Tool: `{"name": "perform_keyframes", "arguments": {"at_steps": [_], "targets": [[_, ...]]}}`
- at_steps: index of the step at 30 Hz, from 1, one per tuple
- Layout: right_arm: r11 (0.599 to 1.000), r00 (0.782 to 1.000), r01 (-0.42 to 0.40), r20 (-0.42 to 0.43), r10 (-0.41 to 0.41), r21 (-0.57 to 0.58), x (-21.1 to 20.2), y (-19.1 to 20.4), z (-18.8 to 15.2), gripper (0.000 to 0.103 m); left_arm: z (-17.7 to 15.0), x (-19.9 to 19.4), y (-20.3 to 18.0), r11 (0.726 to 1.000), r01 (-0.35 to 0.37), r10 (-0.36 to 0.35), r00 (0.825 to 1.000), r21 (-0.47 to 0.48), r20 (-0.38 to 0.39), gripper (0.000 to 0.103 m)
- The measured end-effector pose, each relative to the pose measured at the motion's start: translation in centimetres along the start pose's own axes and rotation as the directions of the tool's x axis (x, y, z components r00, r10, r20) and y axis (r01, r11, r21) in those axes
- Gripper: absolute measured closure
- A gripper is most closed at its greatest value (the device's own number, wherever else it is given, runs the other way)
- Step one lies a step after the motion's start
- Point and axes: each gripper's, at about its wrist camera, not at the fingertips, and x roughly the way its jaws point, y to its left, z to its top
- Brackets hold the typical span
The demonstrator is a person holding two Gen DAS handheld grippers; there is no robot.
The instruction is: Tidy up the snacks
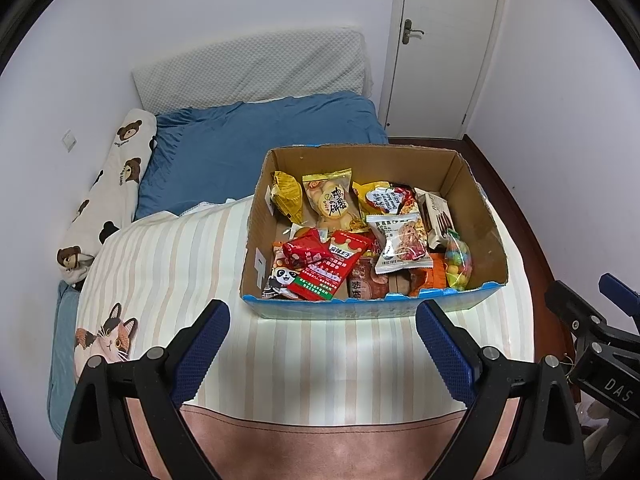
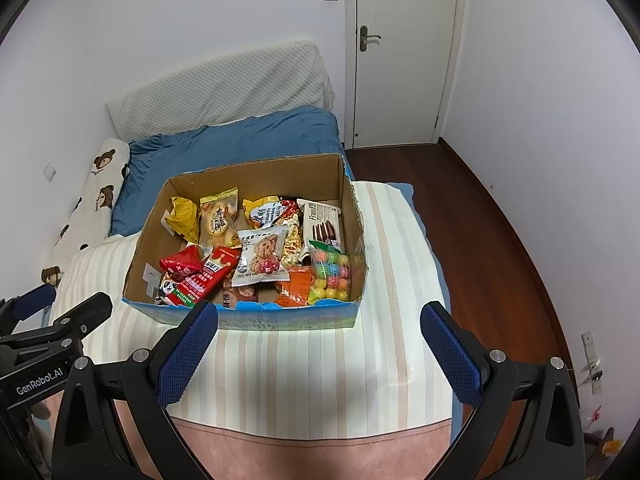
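An open cardboard box (image 1: pixel 476 216) (image 2: pixel 354 216) with a blue front stands on a striped bedspread (image 1: pixel 168 272) (image 2: pixel 320 368). Several snack packets fill it: a red packet (image 1: pixel 328 268) (image 2: pixel 200 280), a white cookie packet (image 1: pixel 400 246) (image 2: pixel 260 258), yellow biscuit bags (image 1: pixel 332 200) (image 2: pixel 218 216) and a bag of coloured candy balls (image 1: pixel 458 260) (image 2: pixel 332 276). My left gripper (image 1: pixel 322 320) hovers open just short of the box's front wall, nothing between its fingers. My right gripper (image 2: pixel 320 322) is also open and empty, at the same front wall.
Blue pillows (image 1: pixel 248 144) and a bear-print bolster (image 1: pixel 108 196) lie behind the box against the white wall. A closed door (image 2: pixel 404 52) and dark wooden floor (image 2: pixel 500 240) are to the right. A brown strip edges the bedspread (image 2: pixel 312 448) nearest me.
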Motion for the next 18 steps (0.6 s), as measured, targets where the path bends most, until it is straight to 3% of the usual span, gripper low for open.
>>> {"name": "perform_keyframes", "arguments": {"at_steps": [18], "targets": [[1.000, 1.000, -0.002, 0.010, 0.002, 0.006, -0.39, 0.14, -0.09, 0.000, -0.09, -0.32, -0.06, 1.000, 0.001, -0.001, 1.000, 0.004, 0.004, 0.007]]}}
